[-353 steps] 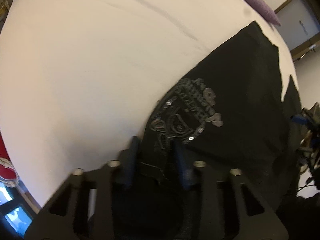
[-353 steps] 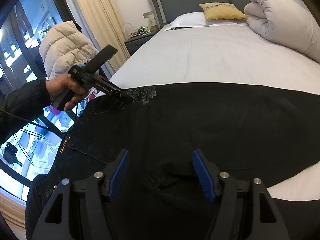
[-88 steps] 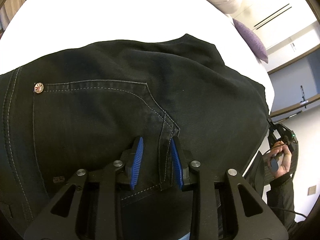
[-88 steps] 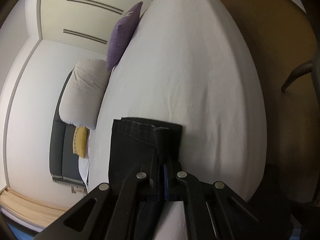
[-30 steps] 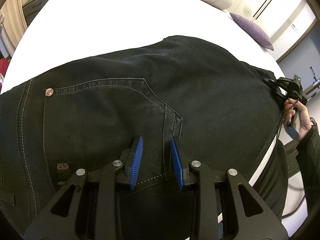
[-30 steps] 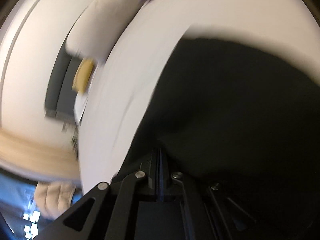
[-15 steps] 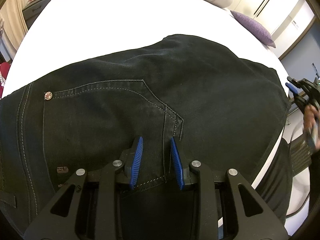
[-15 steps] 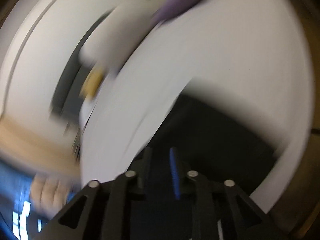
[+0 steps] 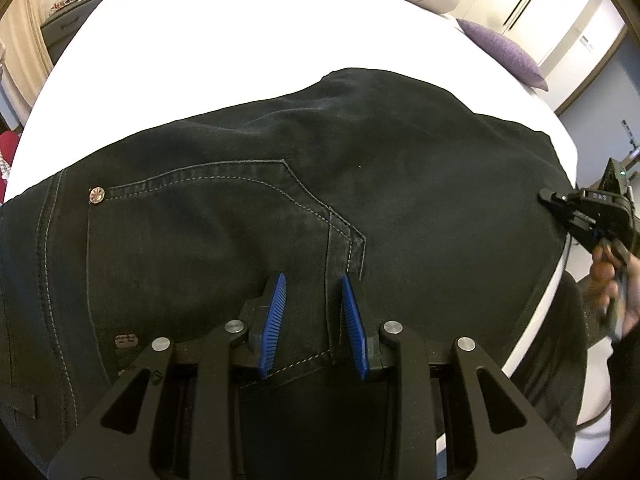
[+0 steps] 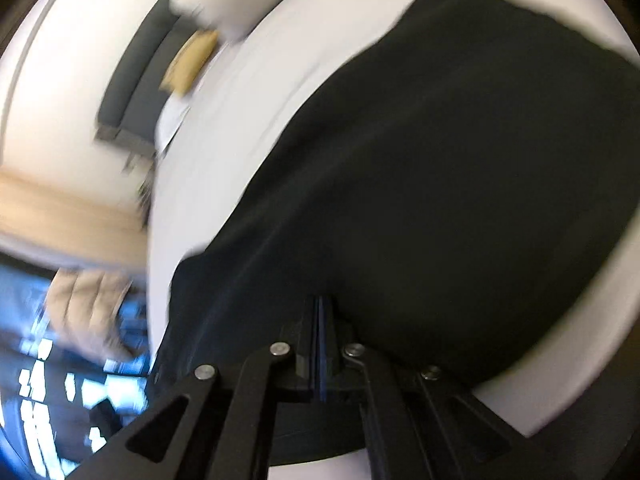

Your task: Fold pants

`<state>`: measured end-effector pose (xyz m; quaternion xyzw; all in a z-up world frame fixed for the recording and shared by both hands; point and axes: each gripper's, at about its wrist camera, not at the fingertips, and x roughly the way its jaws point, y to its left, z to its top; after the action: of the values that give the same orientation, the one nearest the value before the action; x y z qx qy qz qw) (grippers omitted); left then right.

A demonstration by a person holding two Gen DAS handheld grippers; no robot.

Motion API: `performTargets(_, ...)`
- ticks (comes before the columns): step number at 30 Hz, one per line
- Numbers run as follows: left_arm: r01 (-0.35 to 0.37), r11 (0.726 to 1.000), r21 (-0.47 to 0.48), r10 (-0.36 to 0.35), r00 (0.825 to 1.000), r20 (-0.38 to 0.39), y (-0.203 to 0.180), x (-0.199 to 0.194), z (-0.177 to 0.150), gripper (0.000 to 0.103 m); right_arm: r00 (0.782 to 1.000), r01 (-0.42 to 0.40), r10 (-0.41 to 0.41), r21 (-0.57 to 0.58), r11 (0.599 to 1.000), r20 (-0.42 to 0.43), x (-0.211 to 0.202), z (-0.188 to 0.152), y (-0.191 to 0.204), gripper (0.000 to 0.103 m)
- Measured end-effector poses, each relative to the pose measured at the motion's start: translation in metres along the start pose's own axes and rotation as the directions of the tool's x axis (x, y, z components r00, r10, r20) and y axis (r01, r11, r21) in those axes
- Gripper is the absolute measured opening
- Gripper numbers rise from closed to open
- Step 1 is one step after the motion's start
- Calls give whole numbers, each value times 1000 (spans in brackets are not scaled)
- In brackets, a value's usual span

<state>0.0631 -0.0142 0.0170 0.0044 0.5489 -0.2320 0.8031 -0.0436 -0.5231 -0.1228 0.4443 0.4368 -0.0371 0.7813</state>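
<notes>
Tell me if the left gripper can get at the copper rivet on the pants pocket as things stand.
Probably yes. The rivet lies bare on top of the pants, up and to the left of the left gripper, with only flat denim between them. The right gripper is far off at the other edge.

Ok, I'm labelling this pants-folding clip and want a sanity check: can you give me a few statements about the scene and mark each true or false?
1. The pants are black with light stitching. True.
2. The pants lie on a wooden floor. False: they lie on a white bed.
3. The left gripper has its blue pads pressed flat together. False: the pads stand apart, with a stitched seam of the pants between them.
4. The right gripper is shut. True: its fingers meet, with dark cloth right at them.
5. A purple pillow lies at the far side of the bed. True.
6. A round metal rivet sits at a pocket corner. True.
</notes>
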Motion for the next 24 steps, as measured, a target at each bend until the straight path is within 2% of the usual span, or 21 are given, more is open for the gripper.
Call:
performTargets(4, 33, 999, 27, -33, 999, 20, 16, -13, -10, 28, 987, 98, -106, 71, 993, 122, -38, 28, -42, 0)
performTargets(6, 41, 998, 39, -42, 998, 35, 27, -21, -18, 28, 975, 142, -155, 89, 986, 162, -52, 29, -44, 0)
performTargets(8, 83, 996, 42, -86, 995, 56, 44, -31, -28, 28, 957, 171, -193, 115, 978, 215, -73, 27, -47, 17)
performTargets(9, 89, 995, 35, -91, 994, 64, 53, -36, -32, 28, 957, 145, -172, 132, 981, 234, -83, 26, -50, 32)
performTargets(10, 91, 995, 29, -93, 993, 73, 59, -41, -34, 28, 958, 92, -126, 138, 986, 259, -95, 22, -50, 44)
performTargets(13, 54, 998, 9, -55, 994, 92, 68, -58, -36, 29, 944, 4, -44, 123, 992, 327, -108, 13, -28, 51)
performTargets(14, 44, 999, 14, -45, 993, 108, 65, -65, -34, 29, 942, -31, -13, 123, 992, 336, -115, 8, -31, 52)
performTargets(15, 54, 998, 25, -57, 989, 136, 59, -73, -30, 29, 940, -103, 54, 130, 986, 337, -116, 4, -33, 53)
performTargets(17, 92, 995, 32, -96, 983, 158, 47, -76, -23, 29, 947, -178, 139, 113, 978, 289, -102, 1, -32, 53)
performTargets(19, 105, 993, 45, -110, 984, 143, 32, -66, -15, 29, 958, -152, 124, 91, 984, 258, -84, -6, -23, 53)
performTargets(20, 102, 994, 46, -107, 985, 134, 24, -58, -11, 29, 963, -153, 125, 103, 983, 238, -71, 1, -18, 53)
performTargets(22, 139, 989, 49, -144, 983, 112, 6, -42, -2, 29, 972, -163, 131, 153, 975, 197, -60, 4, -31, 53)
performTargets(23, 155, 987, 46, -159, 982, 100, -2, -35, 2, 29, 978, -138, 104, 185, 973, 183, -54, 5, -43, 51)
performTargets(24, 181, 982, 49, -185, 979, 83, -12, -27, 6, 29, 978, -139, 104, 191, 972, 183, -55, 7, -51, 41)
